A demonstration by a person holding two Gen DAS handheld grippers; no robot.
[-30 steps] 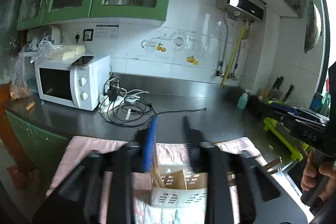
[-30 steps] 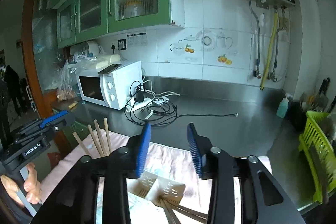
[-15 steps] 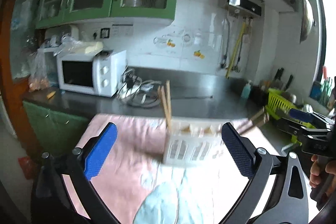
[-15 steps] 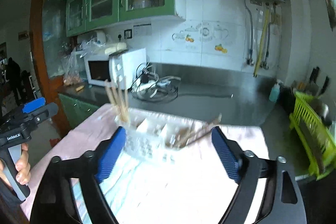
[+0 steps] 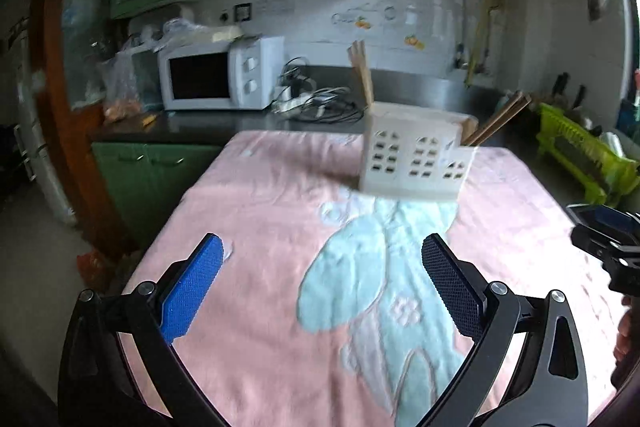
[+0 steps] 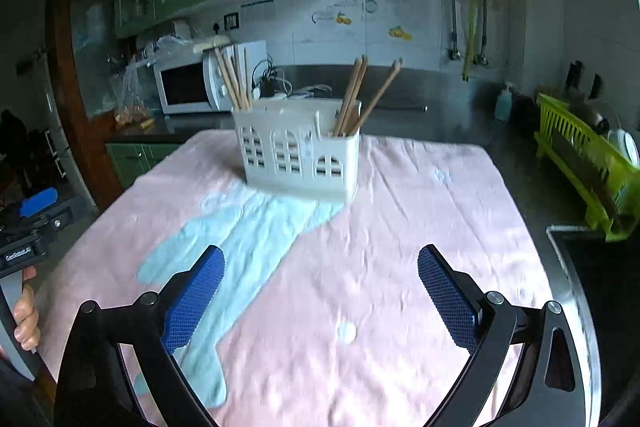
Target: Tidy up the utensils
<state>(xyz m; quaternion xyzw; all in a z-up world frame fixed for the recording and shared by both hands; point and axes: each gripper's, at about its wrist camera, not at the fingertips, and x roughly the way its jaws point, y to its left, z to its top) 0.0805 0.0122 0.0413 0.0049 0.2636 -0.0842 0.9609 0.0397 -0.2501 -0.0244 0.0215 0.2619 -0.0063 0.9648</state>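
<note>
A white slotted utensil caddy [image 5: 412,163] [image 6: 296,155] stands on the pink cloth [image 5: 260,207] [image 6: 420,207]. One bundle of wooden chopsticks [image 6: 232,79] [image 5: 362,75] stands upright in its left end. Another bundle of chopsticks [image 6: 356,95] [image 5: 500,119] leans to the right in the right end. My left gripper [image 5: 320,243] hovers low over the cloth well short of the caddy, open and empty. My right gripper [image 6: 320,253] is equally far back, its jaws opening with nothing between them. Each view catches the other hand-held gripper at its edge.
Behind the cloth runs a dark steel counter with a white microwave [image 5: 216,79] [image 6: 184,87] and a tangle of cables [image 5: 320,103]. A lime-green dish rack [image 5: 580,155] [image 6: 580,155] stands at the right. A soap bottle [image 6: 503,103] sits near the wall.
Both grippers have drawn back and down from the caddy and spread their jaws wide. The chopsticks that were by their pads now stand in the caddy.
</note>
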